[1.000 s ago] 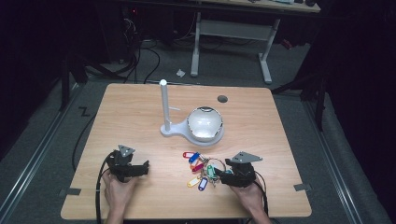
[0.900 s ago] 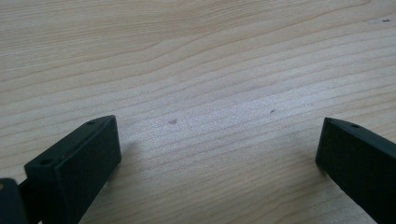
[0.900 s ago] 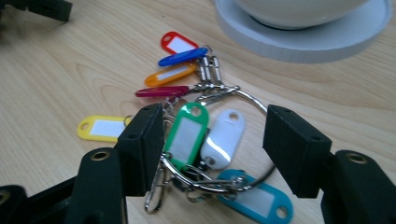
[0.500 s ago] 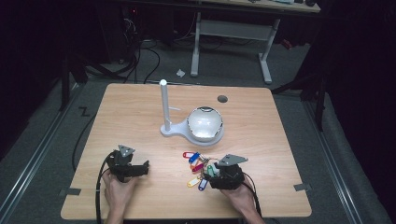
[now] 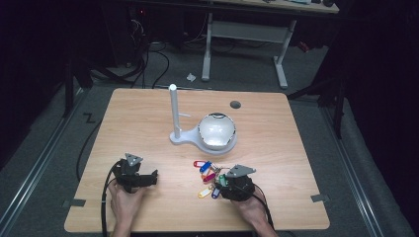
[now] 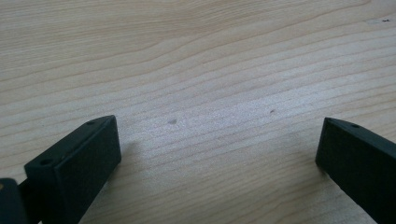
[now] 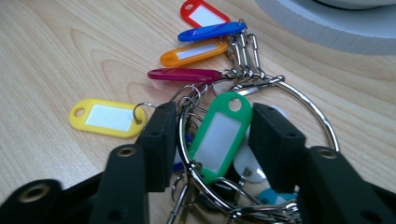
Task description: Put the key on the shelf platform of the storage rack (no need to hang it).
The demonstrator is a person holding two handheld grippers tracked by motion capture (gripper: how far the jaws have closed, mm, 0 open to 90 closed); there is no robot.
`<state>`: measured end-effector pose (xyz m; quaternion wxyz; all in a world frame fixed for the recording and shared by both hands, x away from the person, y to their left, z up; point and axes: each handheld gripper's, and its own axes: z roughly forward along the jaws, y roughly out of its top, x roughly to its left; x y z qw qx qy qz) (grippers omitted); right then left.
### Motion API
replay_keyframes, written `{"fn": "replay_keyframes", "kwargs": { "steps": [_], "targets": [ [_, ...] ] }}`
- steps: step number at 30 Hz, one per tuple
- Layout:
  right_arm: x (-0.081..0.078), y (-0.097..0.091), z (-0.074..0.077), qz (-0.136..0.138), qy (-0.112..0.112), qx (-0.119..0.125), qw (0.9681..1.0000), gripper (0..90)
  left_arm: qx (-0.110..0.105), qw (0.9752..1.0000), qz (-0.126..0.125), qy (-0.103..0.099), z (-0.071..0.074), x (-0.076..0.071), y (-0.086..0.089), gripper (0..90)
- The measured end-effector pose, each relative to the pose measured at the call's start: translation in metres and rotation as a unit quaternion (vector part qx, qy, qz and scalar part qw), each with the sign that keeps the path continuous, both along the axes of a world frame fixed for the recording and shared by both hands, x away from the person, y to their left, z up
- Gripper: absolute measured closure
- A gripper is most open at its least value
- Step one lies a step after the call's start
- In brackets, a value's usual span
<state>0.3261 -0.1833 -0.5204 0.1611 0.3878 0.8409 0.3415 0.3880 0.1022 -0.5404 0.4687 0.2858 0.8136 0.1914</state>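
right gripper (image 7: 205, 135) jaws just been closing, straddling green plastic key tag (image 7: 218, 136) on steel key ring (image 7: 299, 98), not clamped; tag's long axis runs along jaws, lower centre. left gripper (image 6: 215, 154) agape over bare wooden table (image 6: 196, 60).

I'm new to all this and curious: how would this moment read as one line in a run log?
right gripper: jaws just closing around green tag and key ring, grip unclear | left gripper: open over bare table | stand: untouched
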Motion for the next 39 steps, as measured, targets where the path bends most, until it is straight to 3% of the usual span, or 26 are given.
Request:
{"fn": "replay_keyframes", "kwargs": {
  "steps": [5, 20, 33, 38, 39],
  "targets": [
    [-0.001, 0.001, 0.000, 0.007, -0.014, -0.012, 0.9998, 65.8, 0.000, 1.0000, 0.000, 0.000, 0.000, 0.000, 0.000, 0.3],
    [-0.002, 0.000, 0.000, 0.030, -0.007, 0.001, 0.9995, 70.2, 0.000, 1.0000, 0.000, 0.000, 0.000, 0.000, 0.000, 0.4],
    [-0.001, -0.011, 0.005, 0.033, -0.002, 0.044, 0.9985, 70.7, -0.002, 1.0000, 0.001, 0.000, 0.000, 0.000, 0.000, 0.5],
    [-0.003, -0.015, 0.009, 0.034, -0.010, 0.055, 0.9979, 71.7, 0.000, 1.0000, 0.000, 0.000, 0.000, 0.000, 0.000, 0.5],
    [-0.003, -0.016, 0.010, 0.041, -0.011, 0.062, 0.9972, 82.8, -0.001, 1.0000, 0.000, 0.000, 0.000, 0.000, 0.000, 0.5]
  ]
}}
